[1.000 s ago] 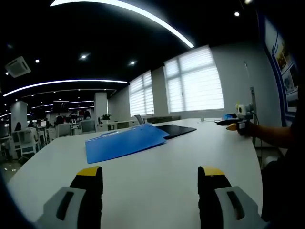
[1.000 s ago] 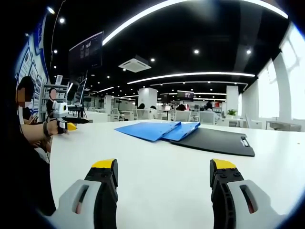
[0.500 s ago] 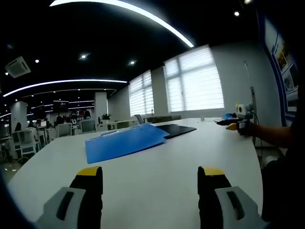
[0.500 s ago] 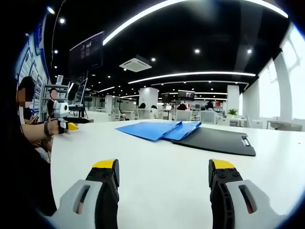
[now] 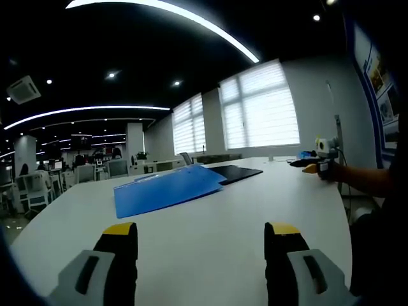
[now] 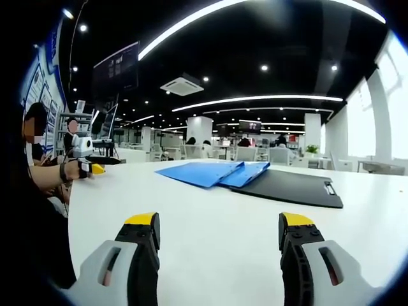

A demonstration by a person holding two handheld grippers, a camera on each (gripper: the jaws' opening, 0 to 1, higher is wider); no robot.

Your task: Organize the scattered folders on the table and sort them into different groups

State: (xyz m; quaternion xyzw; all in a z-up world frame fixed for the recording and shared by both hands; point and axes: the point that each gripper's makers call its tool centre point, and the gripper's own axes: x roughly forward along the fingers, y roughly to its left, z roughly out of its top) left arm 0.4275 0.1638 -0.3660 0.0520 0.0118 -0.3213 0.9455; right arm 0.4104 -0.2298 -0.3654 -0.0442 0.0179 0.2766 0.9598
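Observation:
Overlapping blue folders (image 5: 166, 189) lie flat on the white table (image 5: 210, 213), and a black clipboard (image 5: 236, 173) rests just behind them. My left gripper (image 5: 201, 231) hovers low over the table's near side, open, nothing between its jaws. In the right gripper view the blue folders (image 6: 203, 173) overlap, with the black clipboard (image 6: 292, 187) to their right. My right gripper (image 6: 218, 223) is open and empty, well short of them. Each gripper also appears in the other view, held in a hand: the right gripper (image 5: 317, 163) and the left gripper (image 6: 88, 162).
The round white table (image 6: 210, 201) has bare surface between the grippers and the folders. A person's forearm (image 5: 370, 182) reaches in at the table edge. Office desks and chairs (image 5: 83, 172) stand beyond the table, with windows (image 5: 258, 111) behind.

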